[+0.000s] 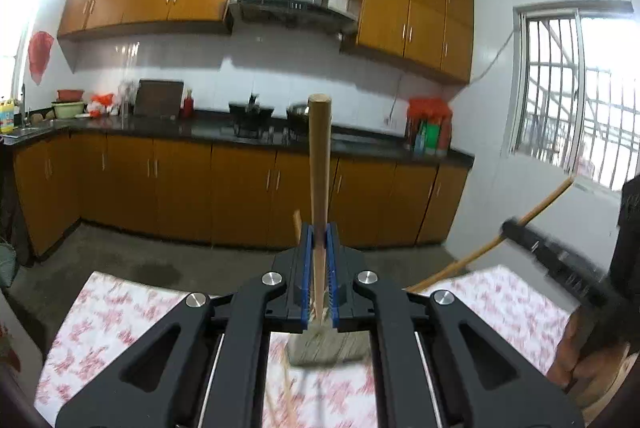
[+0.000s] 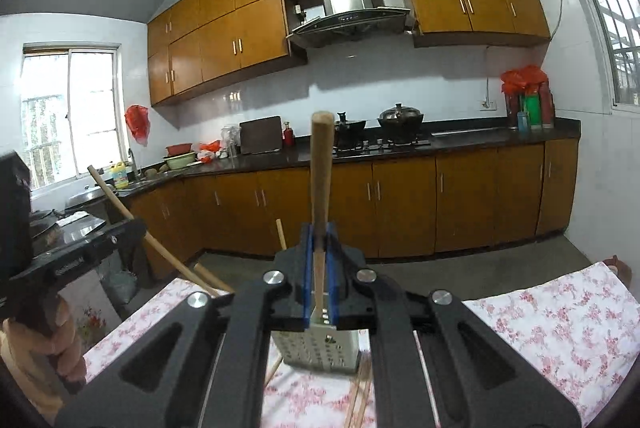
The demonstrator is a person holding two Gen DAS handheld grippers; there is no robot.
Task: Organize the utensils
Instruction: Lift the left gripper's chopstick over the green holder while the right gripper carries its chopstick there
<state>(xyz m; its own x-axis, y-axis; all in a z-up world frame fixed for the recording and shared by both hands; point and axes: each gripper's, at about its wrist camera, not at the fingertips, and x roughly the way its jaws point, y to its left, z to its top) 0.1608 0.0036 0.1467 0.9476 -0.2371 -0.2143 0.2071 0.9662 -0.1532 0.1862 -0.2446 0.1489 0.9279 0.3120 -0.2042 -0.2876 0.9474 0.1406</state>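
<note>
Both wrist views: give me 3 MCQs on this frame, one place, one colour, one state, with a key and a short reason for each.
1. Where is the cloth-covered table relative to the claws?
A. Below them
B. Above them
C. Behind the counter

2. What colour are the claw pads?
A. Red
B. Blue
C. Green

3. What state is the right claw in?
A. Open and empty
B. Shut on nothing
C. Shut on a perforated spatula's handle

Key:
1 A: the floral tablecloth lies under the left claw and the right claw.
2 B: blue pads line both sides of the wooden handle of the left claw's spatula.
3 C: its pads press the handle of the perforated spatula, whose metal blade hangs below.
</note>
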